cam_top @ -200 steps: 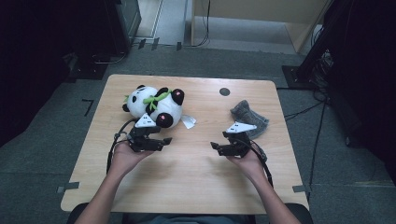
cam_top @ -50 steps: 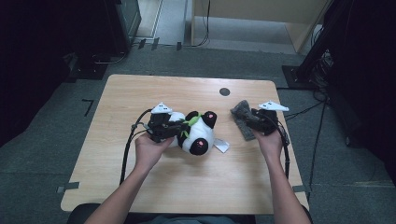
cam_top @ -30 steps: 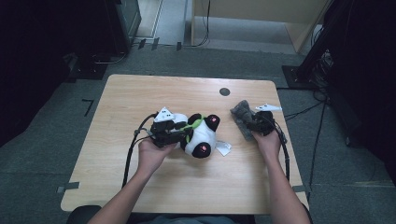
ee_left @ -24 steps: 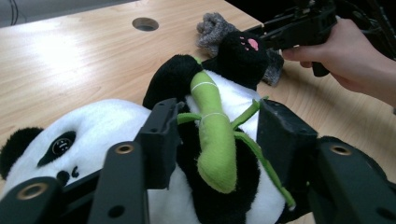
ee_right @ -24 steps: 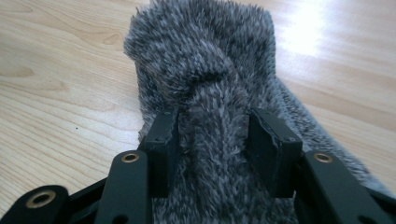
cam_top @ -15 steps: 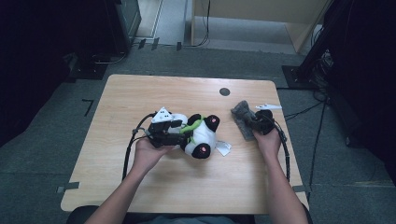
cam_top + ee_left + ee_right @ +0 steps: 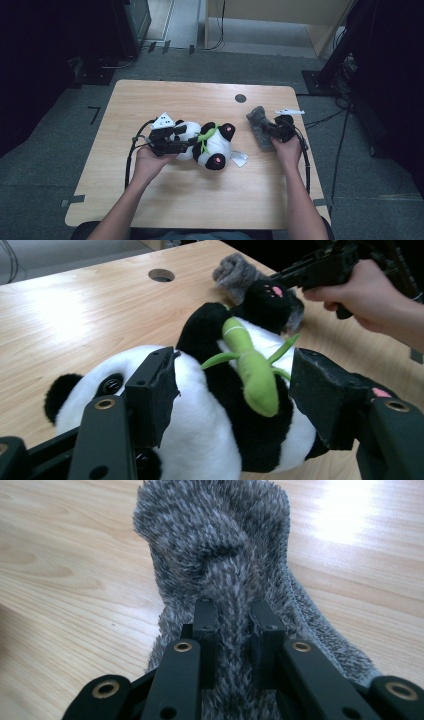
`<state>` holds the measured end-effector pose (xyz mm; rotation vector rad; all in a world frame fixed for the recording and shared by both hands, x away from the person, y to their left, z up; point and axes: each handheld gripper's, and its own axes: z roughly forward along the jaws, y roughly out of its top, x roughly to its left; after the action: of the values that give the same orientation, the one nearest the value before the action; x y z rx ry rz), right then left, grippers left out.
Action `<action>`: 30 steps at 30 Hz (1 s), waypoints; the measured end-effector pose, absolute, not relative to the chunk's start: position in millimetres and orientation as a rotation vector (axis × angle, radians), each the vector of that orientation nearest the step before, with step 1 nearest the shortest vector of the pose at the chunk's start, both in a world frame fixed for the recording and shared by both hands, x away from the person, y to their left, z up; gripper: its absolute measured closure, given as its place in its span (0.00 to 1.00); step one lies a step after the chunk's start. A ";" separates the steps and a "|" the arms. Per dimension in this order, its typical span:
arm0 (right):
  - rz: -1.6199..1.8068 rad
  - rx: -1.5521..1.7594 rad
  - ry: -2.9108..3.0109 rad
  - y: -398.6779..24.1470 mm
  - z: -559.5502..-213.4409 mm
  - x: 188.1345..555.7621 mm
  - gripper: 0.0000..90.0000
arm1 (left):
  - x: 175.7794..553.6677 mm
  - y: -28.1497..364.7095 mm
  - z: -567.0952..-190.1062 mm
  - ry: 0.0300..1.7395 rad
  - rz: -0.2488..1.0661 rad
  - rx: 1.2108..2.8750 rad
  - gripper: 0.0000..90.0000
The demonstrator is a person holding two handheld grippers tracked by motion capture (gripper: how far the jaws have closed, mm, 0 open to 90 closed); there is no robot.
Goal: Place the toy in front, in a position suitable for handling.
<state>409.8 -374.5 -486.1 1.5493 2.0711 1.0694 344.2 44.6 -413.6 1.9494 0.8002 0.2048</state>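
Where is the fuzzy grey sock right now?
In the high view the grey sock lies on the right side of the table, just right of the panda, pinched by the right tool.

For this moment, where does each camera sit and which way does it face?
High view: above the table, looking forward and down; both forearms show.
Left gripper view: on the left gripper, facing the panda; its open jaws show.
Right gripper view: on the right gripper, pinching the grey sock.
Shared: high and left gripper views both show panda and sock.
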 end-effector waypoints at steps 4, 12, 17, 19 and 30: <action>1.109 1.546 2.062 -373.8 -477.6 405.1 0.87 | 346.0 50.3 -413.5 0.804 0.218 1.951 0.39; 1.165 1.521 2.056 -366.3 -458.4 396.5 0.88 | 350.3 64.1 -415.2 0.814 0.226 1.964 0.39; 1.150 1.523 2.041 -358.0 -449.9 389.7 0.88 | 353.8 74.4 -418.1 0.829 0.237 1.959 0.39; 1.145 1.525 2.054 -356.2 -447.6 387.1 0.88 | 355.4 78.9 -418.8 0.831 0.238 1.954 0.39; 1.169 1.448 2.143 -347.9 -429.5 370.6 0.88 | 357.7 89.6 -429.6 0.822 0.213 1.990 0.38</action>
<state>370.6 -347.9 -429.5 1.4480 2.1433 1.1686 357.7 89.6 -429.6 1.9897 0.8219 0.2130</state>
